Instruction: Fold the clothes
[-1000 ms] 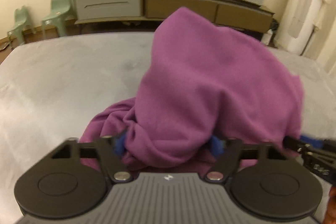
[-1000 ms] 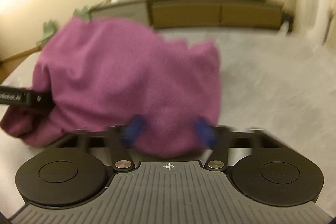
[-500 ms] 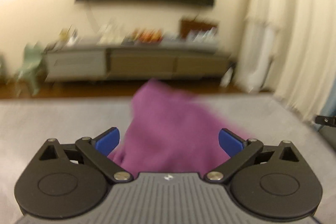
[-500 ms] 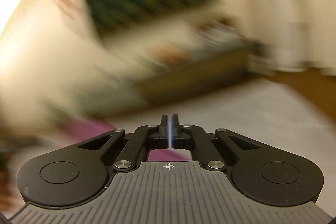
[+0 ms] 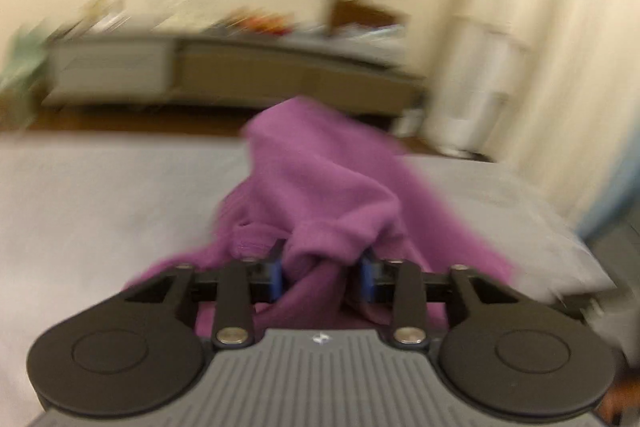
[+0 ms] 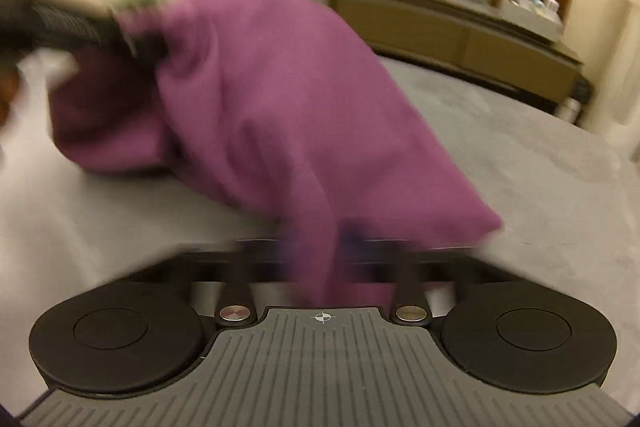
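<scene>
Left claw closing on a bunch of purple cloth in its own view, right claw pinched shut on the cloth's corner, left claw at upper left in the right view, grey bed below.

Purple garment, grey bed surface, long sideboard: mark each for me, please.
purple garment (image 6: 280, 99): right wrist view, on the broad raised fold of cloth.
grey bed surface (image 6: 520, 155): right wrist view, on a bare stretch right of the cloth.
long sideboard (image 5: 280, 75): left wrist view, on its brown front panel.
</scene>
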